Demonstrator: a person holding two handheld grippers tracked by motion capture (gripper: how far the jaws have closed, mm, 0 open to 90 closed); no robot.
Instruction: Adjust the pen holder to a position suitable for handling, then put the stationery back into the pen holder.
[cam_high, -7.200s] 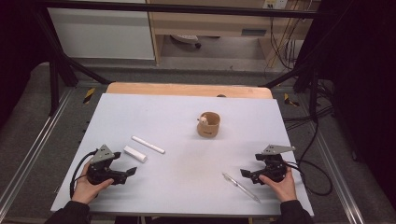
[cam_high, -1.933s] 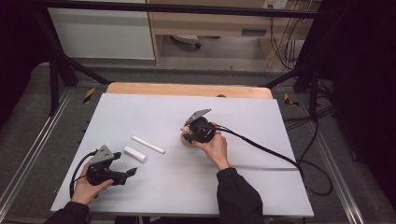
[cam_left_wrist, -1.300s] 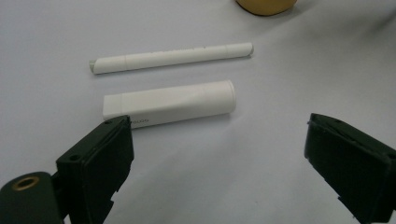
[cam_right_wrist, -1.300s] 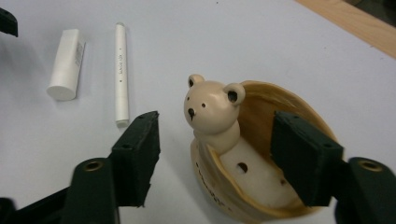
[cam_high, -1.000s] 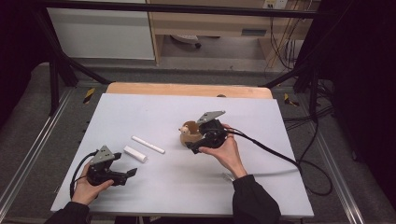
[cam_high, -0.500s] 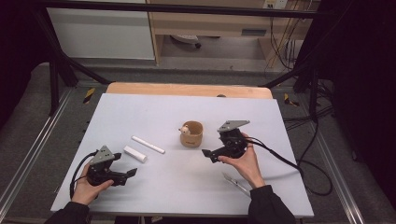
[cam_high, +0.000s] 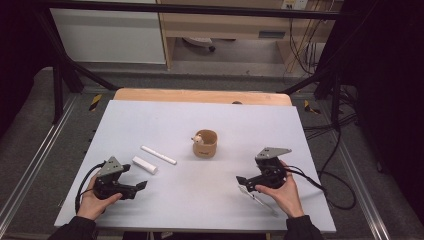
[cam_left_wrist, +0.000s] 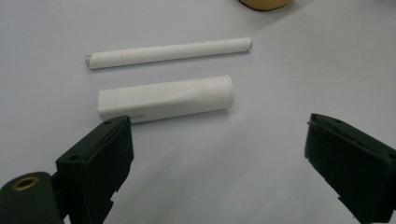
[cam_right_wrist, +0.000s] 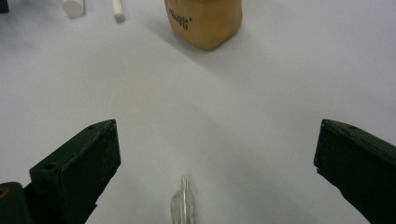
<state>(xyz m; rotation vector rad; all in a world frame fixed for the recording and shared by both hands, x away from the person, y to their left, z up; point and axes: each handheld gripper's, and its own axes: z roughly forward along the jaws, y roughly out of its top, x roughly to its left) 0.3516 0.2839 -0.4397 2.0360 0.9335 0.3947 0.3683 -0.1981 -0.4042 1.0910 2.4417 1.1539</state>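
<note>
Reaching for the clear pen (cam_right_wrist: 185, 205) | right gripper (cam_high: 248, 183) gaping, left gripper (cam_high: 136, 186) gaping, both empty | we judge it light, slippery; grab mid-barrel.

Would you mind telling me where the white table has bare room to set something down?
The far strip of the white table behind the tan cup is bare, as is the middle stretch between the left gripper and right gripper. It is crowded around the thin white stick and white tube, and near the clear pen.
</note>
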